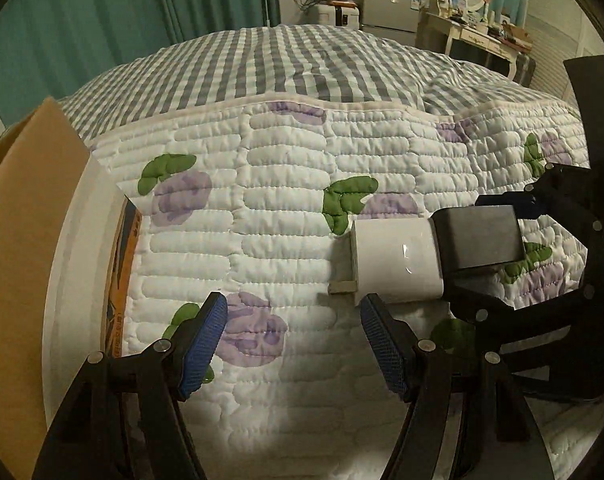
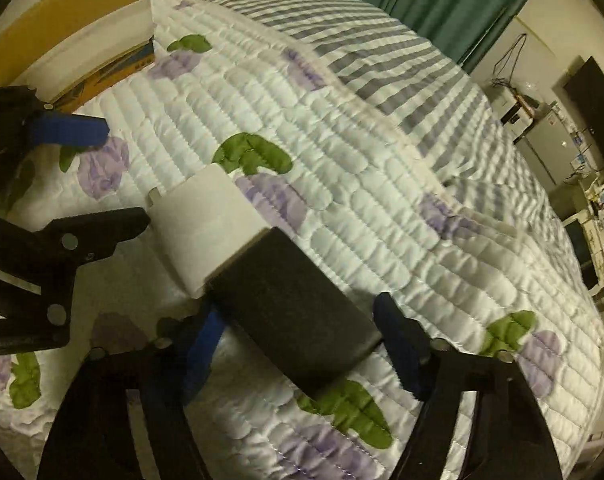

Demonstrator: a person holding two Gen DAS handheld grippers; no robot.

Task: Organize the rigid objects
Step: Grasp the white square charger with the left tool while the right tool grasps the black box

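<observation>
- A two-part block (image 2: 258,264), white at one end and dark grey at the other, is held by its dark end between the blue pads of the right gripper (image 2: 298,344), at the lower centre of the right wrist view
- In the left wrist view the same block (image 1: 434,256) is seen at centre right, its long axis lying almost level across the frame, white end toward the left and dark end toward the right gripper (image 1: 502,236)
- The left gripper (image 1: 294,344) is seen with its jaws set wide and nothing between them; its right pad (image 1: 382,348) lies just below the white end, while whether they touch cannot be told
- The block is judged to hang above the quilted bedspread (image 1: 286,216) rather than rest on it, though this cannot be settled from either view
- A cardboard box (image 1: 26,208) stands at the left edge of the left wrist view and at the upper left of the right wrist view, well apart from the block
- The white end points toward that box, so a carry along the block's own axis is judged the likely next move, with the right gripper already in possession and the left one nearer the box
</observation>
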